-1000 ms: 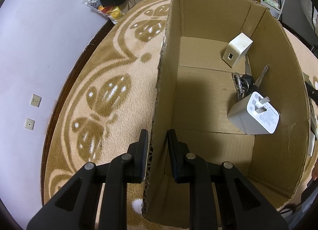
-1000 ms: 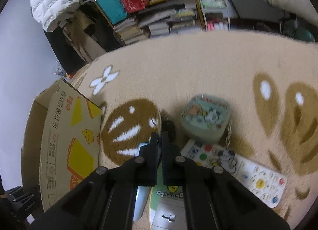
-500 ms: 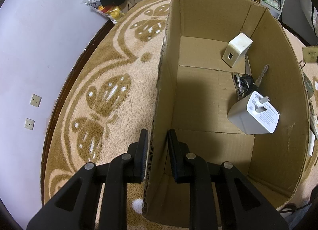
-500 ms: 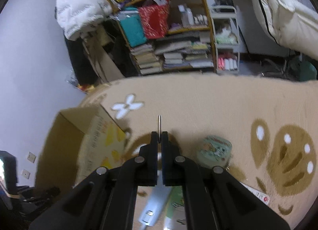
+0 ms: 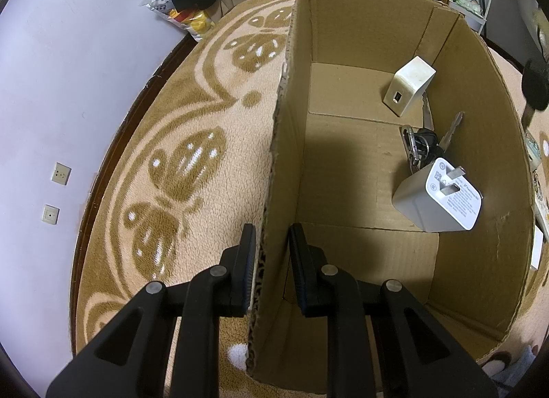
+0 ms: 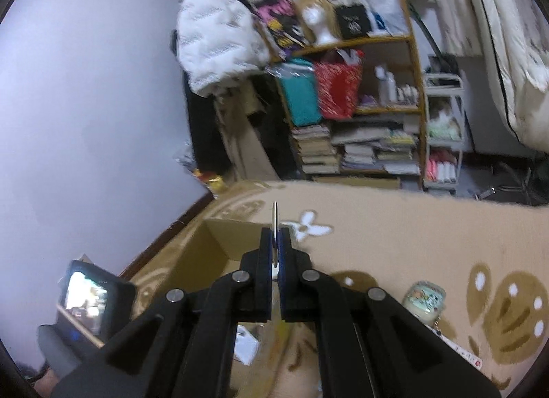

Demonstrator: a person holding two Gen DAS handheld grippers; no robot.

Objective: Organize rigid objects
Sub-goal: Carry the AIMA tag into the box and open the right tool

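1. Over on the left, the left claw [image 5: 271, 249] straddles the near wall of the cardboard box [image 5: 487, 164], one finger outside over the butterfly-patterned rug [image 5: 178, 171], one inside; the outer pad is against the cardboard, the inner one stands a little off it, so it is not fully pressed shut
2. Inside the box, the far corner holds a cream charger block [image 5: 410, 85] standing tilted
3. Just nearer, a bunch of keys [image 5: 425, 144] lies by the right wall, one blade leaning up against the cardboard
4. Nearest of the three, a white USB plug adapter [image 5: 442, 199] rests on the box floor, prongs facing up, touching the keys
5. Now the right wrist view: the right claw [image 6: 275, 240] is pressed together on a thin flat metal piece [image 6: 274, 214] seen edge-on, its tip poking above the fingertips; what it is exactly I cannot tell
6. That claw hangs in the air near the open box [image 6: 219, 240], over the rug
7. Further right on the rug sits a small round tin [image 6: 425, 300] with a cartoon lid
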